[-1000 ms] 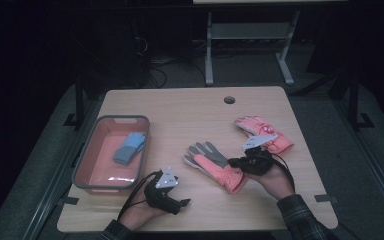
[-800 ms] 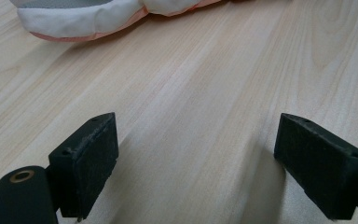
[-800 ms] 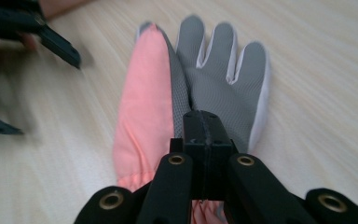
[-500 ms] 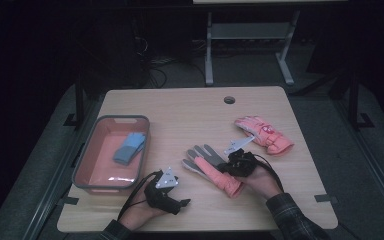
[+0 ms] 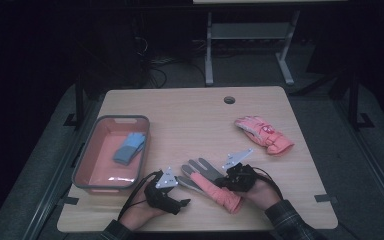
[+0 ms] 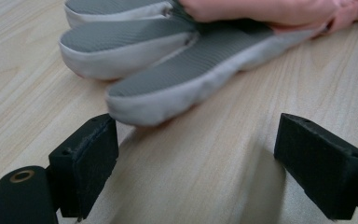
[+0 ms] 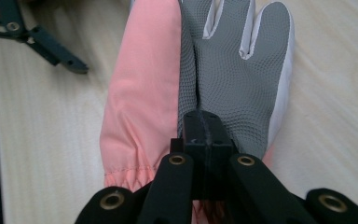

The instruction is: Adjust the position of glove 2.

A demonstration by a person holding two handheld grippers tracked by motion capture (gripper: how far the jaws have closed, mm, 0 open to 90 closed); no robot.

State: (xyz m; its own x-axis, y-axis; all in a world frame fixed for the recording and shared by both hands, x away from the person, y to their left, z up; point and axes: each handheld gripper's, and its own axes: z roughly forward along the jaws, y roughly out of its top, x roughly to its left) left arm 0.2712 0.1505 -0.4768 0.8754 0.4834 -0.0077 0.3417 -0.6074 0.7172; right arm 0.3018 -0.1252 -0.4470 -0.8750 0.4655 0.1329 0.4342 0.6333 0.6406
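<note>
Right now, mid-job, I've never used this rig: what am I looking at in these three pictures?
No robot here: a person holds a two-jaw tool in each hand. The high view looks down on the table. Each gripper view rides on its own tool. The right gripper is shut on the near glove, pink with a grey palm. The left gripper is open on bare wood just short of that glove's fingertips. A second pink glove lies farther right. At the left, a tray holds a blue cloth.
</note>
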